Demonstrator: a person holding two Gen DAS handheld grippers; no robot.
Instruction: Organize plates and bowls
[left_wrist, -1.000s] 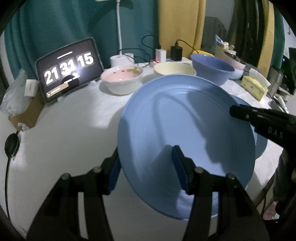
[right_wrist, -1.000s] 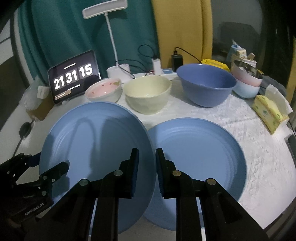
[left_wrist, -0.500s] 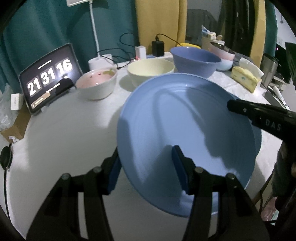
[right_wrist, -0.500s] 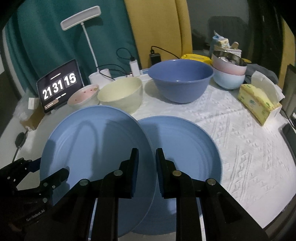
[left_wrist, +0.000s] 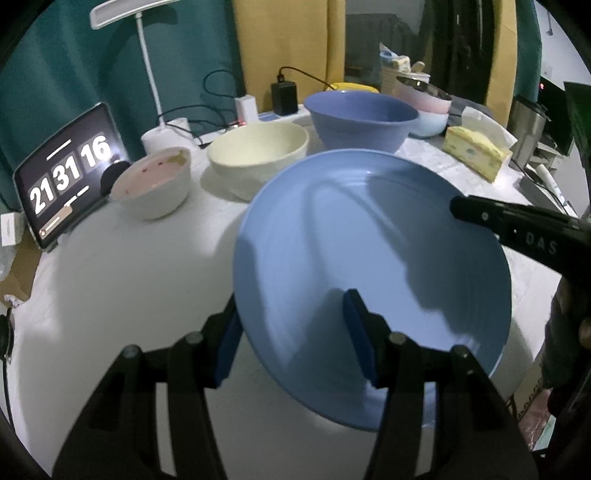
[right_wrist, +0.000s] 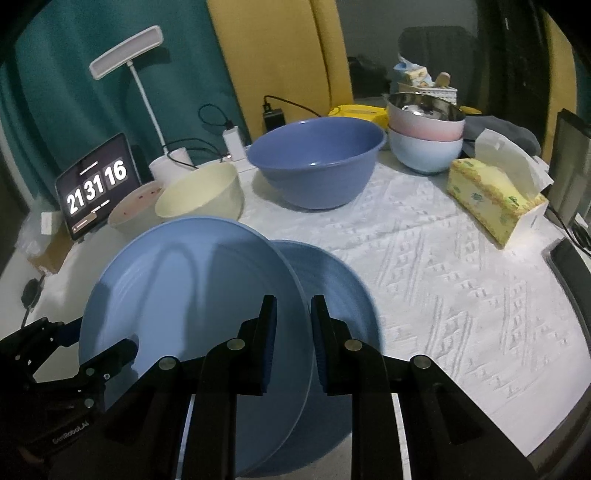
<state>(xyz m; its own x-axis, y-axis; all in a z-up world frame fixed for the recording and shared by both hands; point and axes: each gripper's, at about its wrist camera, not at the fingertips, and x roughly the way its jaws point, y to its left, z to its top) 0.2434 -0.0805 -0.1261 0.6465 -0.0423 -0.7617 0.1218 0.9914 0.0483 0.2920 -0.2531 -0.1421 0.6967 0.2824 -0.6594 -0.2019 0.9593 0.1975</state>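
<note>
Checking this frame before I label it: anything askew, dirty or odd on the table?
The held blue plate is tilted, gripped on both rims by the left gripper and right gripper, partly overlapping the second blue plate lying flat on the tablecloth. The white bowl shows pinkish residue inside. Nothing spilled or broken.

Upper blue plate (right_wrist: 192, 291): smooth, satin sheen, plastic-looking, faint concentric ridges. Second blue plate (right_wrist: 332, 280) beneath: same finish.
Tablecloth (right_wrist: 443, 266): white cloth, raised woven pattern over the table's right half; looks smoother toward the left edge.
Large blue bowl (right_wrist: 317, 166): smooth, slightly glossy, plastic look.
Cream bowl (right_wrist: 203, 195): matt, smooth.
White bowl (left_wrist: 155, 184) with pink inside: glazed, ceramic look.
Stacked bowls at far right edge: shiny metal lining (right_wrist: 424, 107) in the pink one.
Tissue box (right_wrist: 491, 195): printed card, soft paper tissue.
Gripper pads (right_wrist: 267, 347): blue, matt, rubbery; black matt arms.
</note>
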